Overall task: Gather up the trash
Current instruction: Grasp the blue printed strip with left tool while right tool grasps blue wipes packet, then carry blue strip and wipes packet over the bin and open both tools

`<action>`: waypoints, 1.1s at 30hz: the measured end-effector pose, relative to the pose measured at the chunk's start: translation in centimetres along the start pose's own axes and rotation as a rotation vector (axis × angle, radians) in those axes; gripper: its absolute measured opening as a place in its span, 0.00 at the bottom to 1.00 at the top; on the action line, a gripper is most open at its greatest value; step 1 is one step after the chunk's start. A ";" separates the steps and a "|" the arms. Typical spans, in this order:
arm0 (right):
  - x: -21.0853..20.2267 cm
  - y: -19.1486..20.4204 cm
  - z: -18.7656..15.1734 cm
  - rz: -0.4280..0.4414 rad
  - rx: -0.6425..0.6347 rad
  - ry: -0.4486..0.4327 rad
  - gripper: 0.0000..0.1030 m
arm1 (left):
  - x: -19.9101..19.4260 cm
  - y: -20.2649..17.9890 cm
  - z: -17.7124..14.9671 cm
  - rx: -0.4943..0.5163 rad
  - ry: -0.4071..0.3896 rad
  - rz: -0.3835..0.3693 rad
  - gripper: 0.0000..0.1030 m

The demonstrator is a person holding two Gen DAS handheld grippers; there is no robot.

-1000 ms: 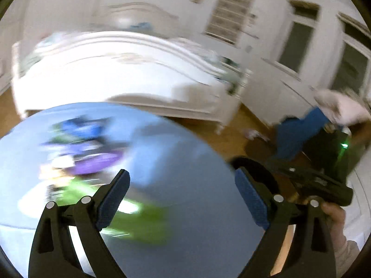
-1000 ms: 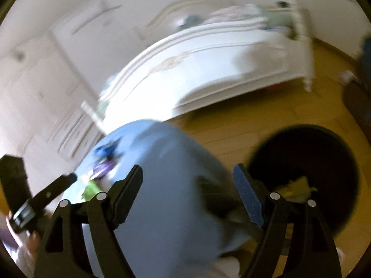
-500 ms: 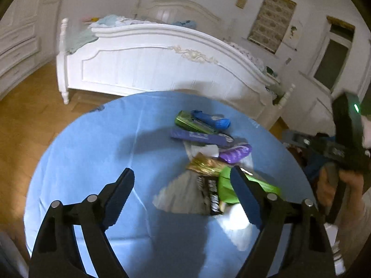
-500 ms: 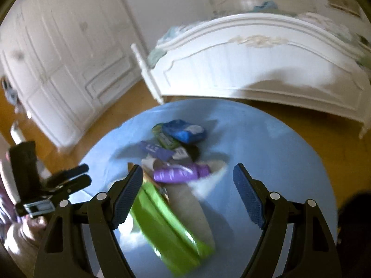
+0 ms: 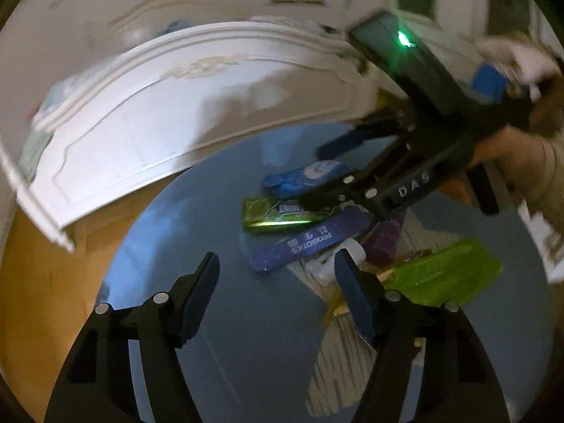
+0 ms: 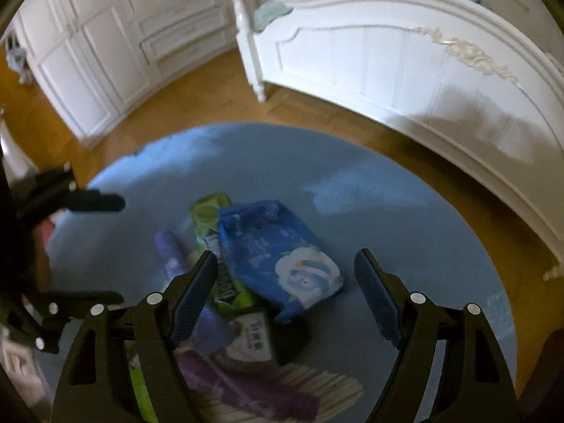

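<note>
Approach step of the trash pickup, by the look of it: no piece lifted yet. Trash heaped in a loose pile on the round blue surface (image 6: 405, 218), near the white bed footboard (image 6: 440, 81).

Right claw (image 6: 285, 292) hanging just above the pile, jaws spread and just narrowed somewhat, framing the blue wet-wipes pack (image 6: 278, 257) without pressing on it. Under and beside that pack: a green wrapper (image 6: 208, 211) and a purple wrapper (image 6: 169, 257), overlapping.

Left claw (image 5: 276, 296) also spread, jaws just closed partway, with bare blue surface between them; nothing pinched. Just ahead of it: a purple probiotics sachet (image 5: 306, 243), a small white crumpled scrap (image 5: 335, 264) touching the right finger's tip, and a bright green packet (image 5: 440, 275) off to the right.

Next move likely calls for dropping the right claw around the wipes pack, centring it between the pads, then squeezing firmly; soft, slippery film, so slipping or dragging neighbours along seems a risk. Left claw probably best kept clear of the right, given both crowd over one pile.
</note>
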State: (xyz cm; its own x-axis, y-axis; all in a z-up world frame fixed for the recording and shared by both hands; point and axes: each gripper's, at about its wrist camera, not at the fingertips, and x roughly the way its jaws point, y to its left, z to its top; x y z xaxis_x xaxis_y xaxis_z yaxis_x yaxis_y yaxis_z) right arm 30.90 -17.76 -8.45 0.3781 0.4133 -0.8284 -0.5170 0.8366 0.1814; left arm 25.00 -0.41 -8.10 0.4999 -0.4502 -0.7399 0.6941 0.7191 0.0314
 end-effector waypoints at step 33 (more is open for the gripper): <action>-17.4 -6.3 -17.3 0.150 0.526 -0.427 0.52 | -7.2 -7.2 0.8 -0.292 -0.160 -0.061 0.07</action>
State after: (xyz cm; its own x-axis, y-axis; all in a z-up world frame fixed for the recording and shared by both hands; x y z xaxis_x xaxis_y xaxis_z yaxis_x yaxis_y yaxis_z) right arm 14.28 -36.41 -4.30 0.6564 0.5532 -0.5130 -0.1867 0.7779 0.6000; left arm 16.87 -2.79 -2.48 0.5528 -0.5576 -0.6192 0.5589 0.7993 -0.2208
